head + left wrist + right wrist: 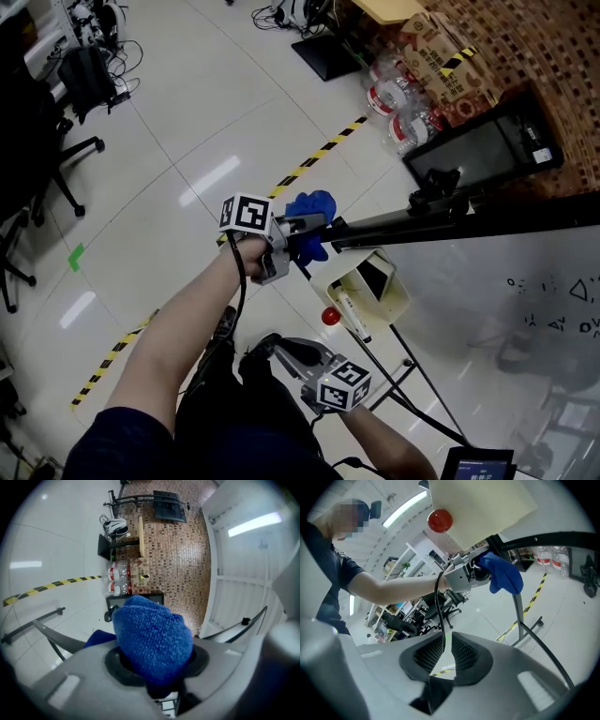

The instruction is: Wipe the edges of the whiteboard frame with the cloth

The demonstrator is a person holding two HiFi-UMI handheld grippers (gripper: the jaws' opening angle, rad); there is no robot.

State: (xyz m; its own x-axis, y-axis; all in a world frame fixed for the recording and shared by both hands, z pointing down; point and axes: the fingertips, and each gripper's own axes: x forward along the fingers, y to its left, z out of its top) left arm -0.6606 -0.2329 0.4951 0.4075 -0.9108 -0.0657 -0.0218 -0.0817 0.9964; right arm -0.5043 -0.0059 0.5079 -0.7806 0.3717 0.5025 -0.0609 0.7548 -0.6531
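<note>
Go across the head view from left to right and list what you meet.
Green tape mark on the floor → bunched blue microfibre cloth → clear plastic water bottles → dark marker scribbles on the whiteboard.

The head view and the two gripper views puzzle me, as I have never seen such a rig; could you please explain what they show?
There is no robot here: a person holds a hand-held claw in each hand. The head view comes from a camera on the person's head, looking down at the floor and the whiteboard. The other two cameras ride on the claws and look along their jaws. The left claw is clamped on a blue cloth, which is by the end of the whiteboard's black frame. The right claw hangs lower; its jaws stand only slightly apart, with nothing between them. The cubes with square markers are parts of the claws. The blurred patch in the right gripper view only hides a face.
</note>
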